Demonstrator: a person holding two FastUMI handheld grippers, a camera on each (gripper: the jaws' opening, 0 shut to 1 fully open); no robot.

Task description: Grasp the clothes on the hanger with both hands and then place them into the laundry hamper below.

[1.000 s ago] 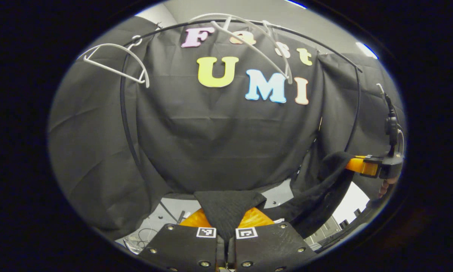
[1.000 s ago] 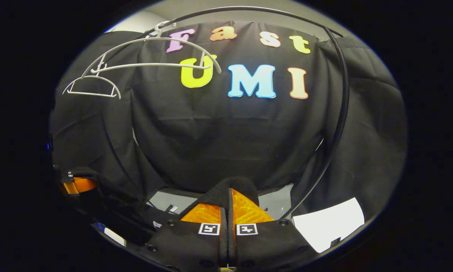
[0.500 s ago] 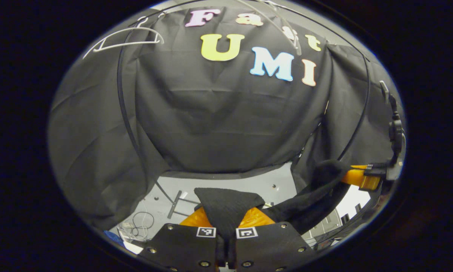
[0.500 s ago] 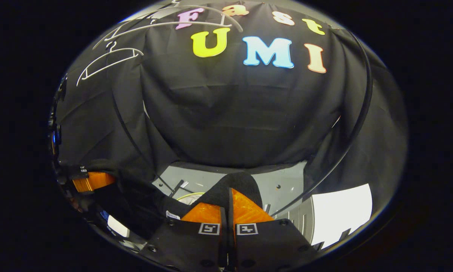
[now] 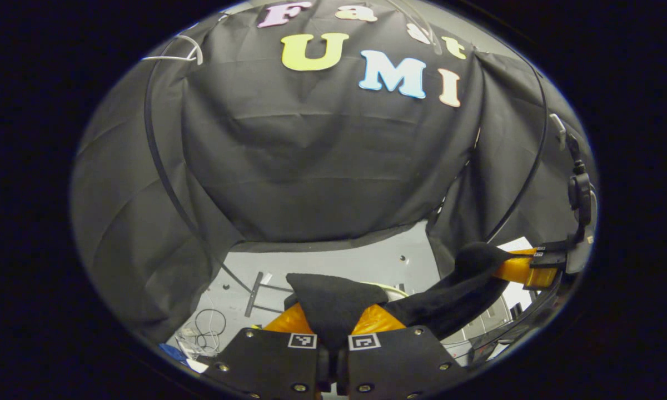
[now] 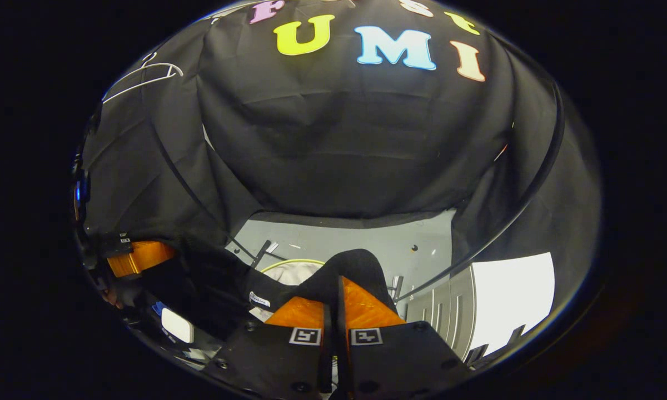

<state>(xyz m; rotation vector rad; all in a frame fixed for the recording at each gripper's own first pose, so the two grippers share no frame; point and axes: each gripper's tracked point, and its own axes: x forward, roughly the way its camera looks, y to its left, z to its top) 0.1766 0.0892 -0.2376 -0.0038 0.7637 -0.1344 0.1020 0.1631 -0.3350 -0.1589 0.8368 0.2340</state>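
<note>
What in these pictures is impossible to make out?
- Laundry hamper: right gripper view, a pale rim and lining show; the black garment covers the rest.
- Garment's shape: bunched, hanging below the edge.
- Left tool: left gripper view, fabric hides its fingertips.
- Hanger: too small for detail.

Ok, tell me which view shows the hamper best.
The right gripper view: the hamper's pale rim and lining show beside the garment. The left gripper view shows a sliver of rim behind the cloth.
</note>
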